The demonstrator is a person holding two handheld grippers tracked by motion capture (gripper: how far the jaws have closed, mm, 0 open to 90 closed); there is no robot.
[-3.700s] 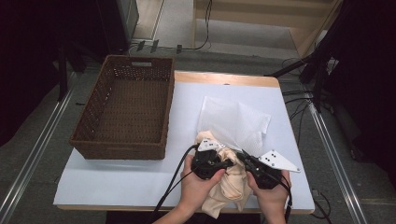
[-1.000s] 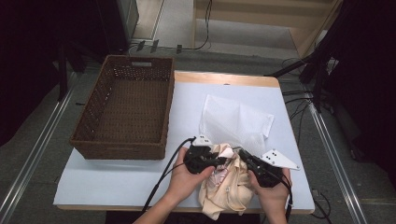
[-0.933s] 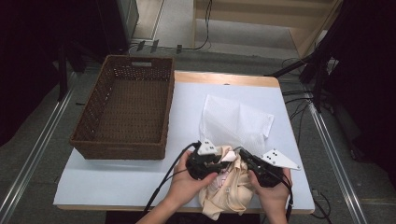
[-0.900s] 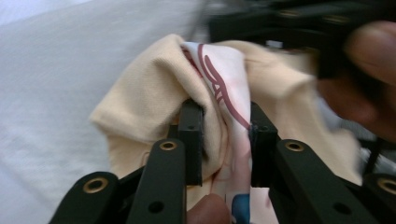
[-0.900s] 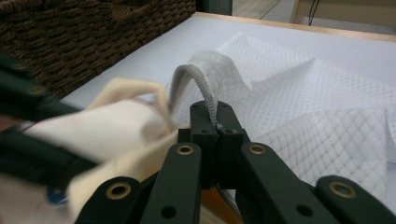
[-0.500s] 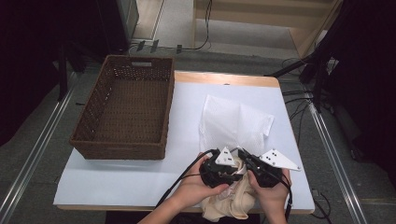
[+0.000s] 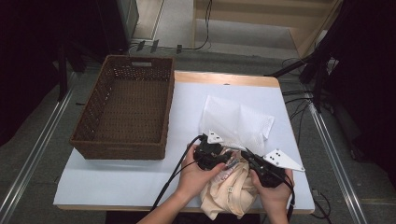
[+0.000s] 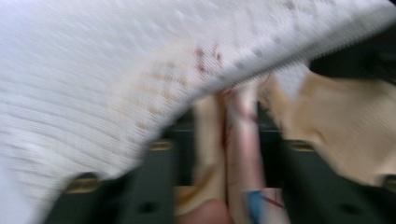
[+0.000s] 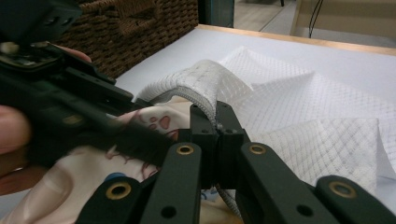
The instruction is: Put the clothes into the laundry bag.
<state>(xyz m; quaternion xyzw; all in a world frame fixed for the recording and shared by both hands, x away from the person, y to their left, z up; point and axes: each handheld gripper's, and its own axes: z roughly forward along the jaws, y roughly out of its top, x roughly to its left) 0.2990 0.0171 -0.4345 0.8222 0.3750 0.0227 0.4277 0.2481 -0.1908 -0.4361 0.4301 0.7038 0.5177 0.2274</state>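
Both claws at the mesh bag point(image 7: 236, 122) mouth: right claw point(image 9: 218, 132) pinches its rim; left claw point(image 7: 229, 159) just opened around the cream garment point(image 7: 231, 193), pushing it in.

Your white surface point(image 7: 140, 186) has a wooden far edge. Grey floor point(image 7: 37, 154) with metal rails point(image 7: 28, 163) flanks it; cables point(image 7: 299, 100) run right, dark stands point(image 7: 322, 70) beyond.

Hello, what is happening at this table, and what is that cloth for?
A person works with two hand-held grippers at the table's near edge. The right gripper is shut on the rim of a white mesh bag, holding its mouth up. The left gripper, its jaws just opening, has a beige printed cloth between them at the bag's mouth. A wicker basket stands to the left.
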